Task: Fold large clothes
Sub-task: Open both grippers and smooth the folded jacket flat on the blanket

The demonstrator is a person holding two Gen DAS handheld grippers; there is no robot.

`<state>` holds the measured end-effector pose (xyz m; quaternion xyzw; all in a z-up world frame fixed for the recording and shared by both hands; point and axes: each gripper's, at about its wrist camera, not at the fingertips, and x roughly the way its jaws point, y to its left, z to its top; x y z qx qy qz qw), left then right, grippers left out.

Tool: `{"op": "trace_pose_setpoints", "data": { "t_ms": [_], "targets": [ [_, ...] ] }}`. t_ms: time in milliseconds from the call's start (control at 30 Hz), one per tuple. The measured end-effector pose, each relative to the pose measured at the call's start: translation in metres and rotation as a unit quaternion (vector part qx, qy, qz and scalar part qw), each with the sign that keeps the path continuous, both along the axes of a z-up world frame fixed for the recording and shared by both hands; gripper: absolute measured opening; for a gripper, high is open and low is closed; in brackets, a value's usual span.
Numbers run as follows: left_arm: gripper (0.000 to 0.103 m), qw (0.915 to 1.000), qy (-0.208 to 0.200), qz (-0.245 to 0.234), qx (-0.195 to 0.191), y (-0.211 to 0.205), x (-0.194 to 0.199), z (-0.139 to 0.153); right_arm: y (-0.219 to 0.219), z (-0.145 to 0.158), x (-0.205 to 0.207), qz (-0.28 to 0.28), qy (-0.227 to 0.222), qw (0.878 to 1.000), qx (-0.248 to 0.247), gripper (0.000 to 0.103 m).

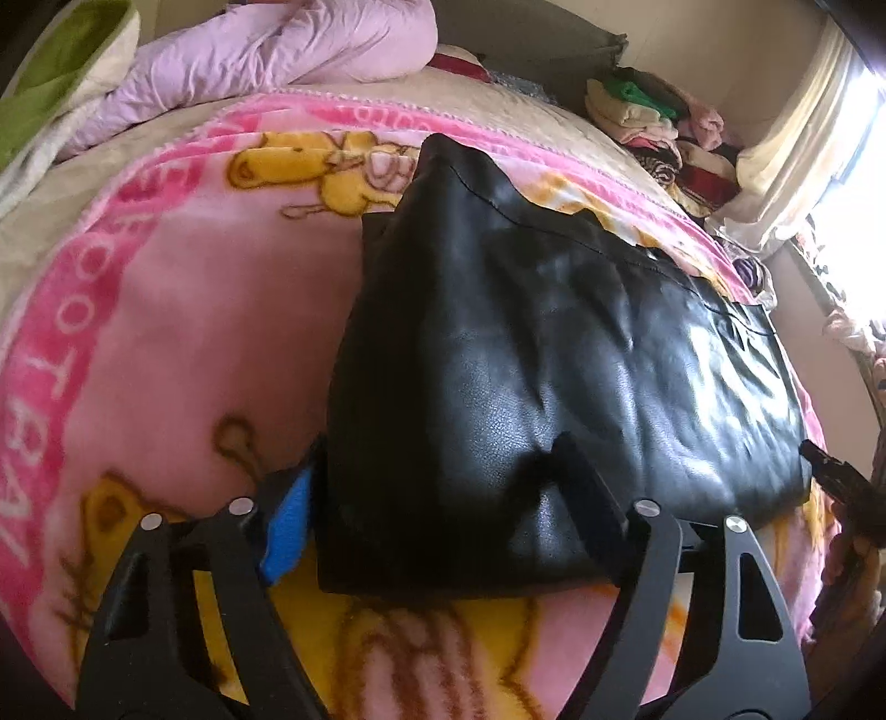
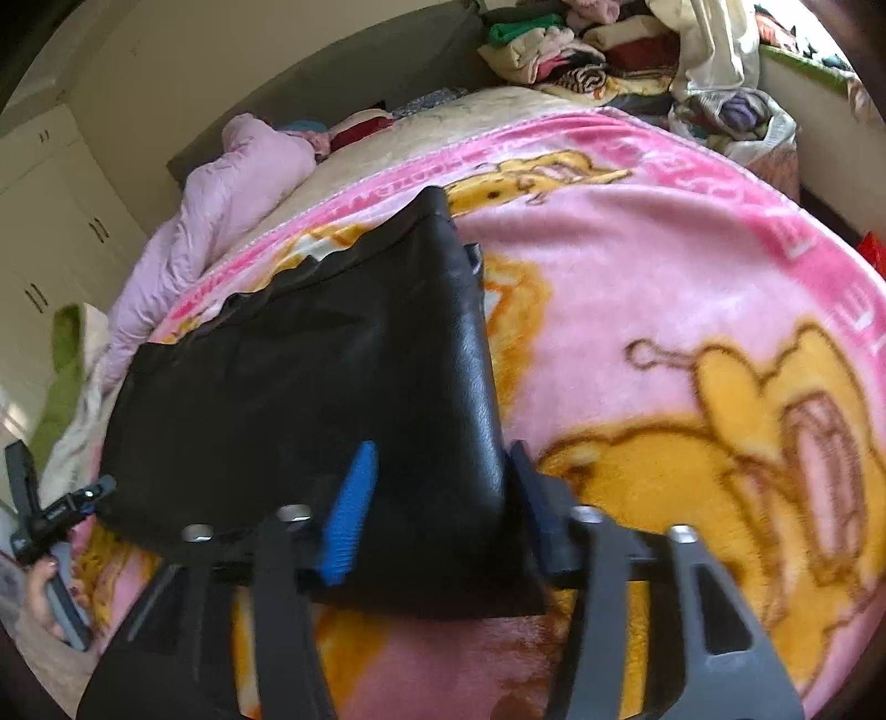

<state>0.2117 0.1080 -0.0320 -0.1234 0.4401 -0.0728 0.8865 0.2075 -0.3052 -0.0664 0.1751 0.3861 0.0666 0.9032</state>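
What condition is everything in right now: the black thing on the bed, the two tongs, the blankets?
Black leather garment: folded, flat on blanket.
Left tongs: straddling its near corner, pads touching.
Right tongs: closed on its other near corner.
Pink bear-print fleece blanket: spread out.
Lilac quilt: crumpled.

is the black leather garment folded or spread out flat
Folded: the black garment lies as a thick, compact block with doubled edges on the pink blanket.

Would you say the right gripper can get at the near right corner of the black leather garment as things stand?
Probably yes. The right gripper already has that corner of the black leather garment between its jaws, which appear pressed on it. Nothing lies on it, and only the pink blanket is underneath.
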Motion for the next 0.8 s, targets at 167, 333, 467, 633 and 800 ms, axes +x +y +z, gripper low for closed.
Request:
{"op": "trace_pose_setpoints", "data": {
  "t_ms": [167,333,467,633,800],
  "targets": [
    [0.043,0.9999,-0.002,0.004,-0.015,0.01,-0.004,0.003,-0.006,0.01,-0.012,0.007,-0.022,1.0,0.007,0.01],
    [0.042,1.0,0.003,0.001,-0.002,0.007,-0.002,-0.011,-0.006,-0.01,-0.007,-0.005,-0.001,1.0,0.007,0.015],
    [0.043,1.0,0.001,0.003,0.007,0.004,-0.003,-0.01,-0.007,-0.014,-0.008,-0.02,0.003,1.0,0.004,0.024],
    [0.043,0.9999,0.003,0.007,0.014,0.003,-0.005,-0.005,-0.006,-0.006,-0.016,-0.031,-0.004,0.999,-0.015,0.035],
    [0.066,0.9995,0.005,0.005,0.032,-0.004,-0.007,0.004,-0.005,0.002,-0.025,-0.031,-0.013,0.999,-0.01,0.061]
  ]
}}
